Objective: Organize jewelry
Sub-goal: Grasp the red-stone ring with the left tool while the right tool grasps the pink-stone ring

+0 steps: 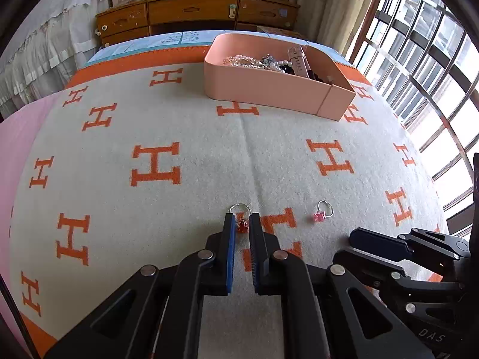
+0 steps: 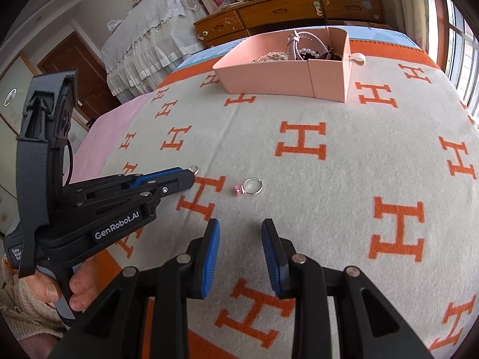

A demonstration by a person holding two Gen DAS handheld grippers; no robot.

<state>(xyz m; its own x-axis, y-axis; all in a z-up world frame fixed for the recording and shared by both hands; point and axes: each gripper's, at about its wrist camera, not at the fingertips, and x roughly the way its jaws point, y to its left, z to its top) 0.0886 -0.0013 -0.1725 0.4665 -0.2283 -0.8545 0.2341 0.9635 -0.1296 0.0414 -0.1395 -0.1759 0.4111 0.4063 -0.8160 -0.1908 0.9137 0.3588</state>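
At the bottom centre of the left wrist view, the left gripper has its jaws clenched on a ring with a red stone: the stone sits squeezed between the blue pads, and the silver band pokes out just past the tips, toward the upper part of the frame. The ring still rests on the blanket, so the next move probably turns on lifting it straight up without letting the small stone slip out.

In the right wrist view, the right gripper at bottom centre hangs with its jaws released and nothing between them. A second ring, with a pink stone, lies just beyond those jaws, a little above centre frame, flat on the blanket. Its band lies to the right and its stone to the left, so its long axis runs across the frame, roughly crosswise to the jaws. The right hand is clearly the nearer one to it; the left gripper lies off to the left of that ring.

Both rings look tiny, with thin shiny silver bands and square-cut stones.

Farther off, toward the top of both views, a pink box stands on the bed, already holding pearl strands and a pink watch strap. Judging by the task, it is where the rings belong.
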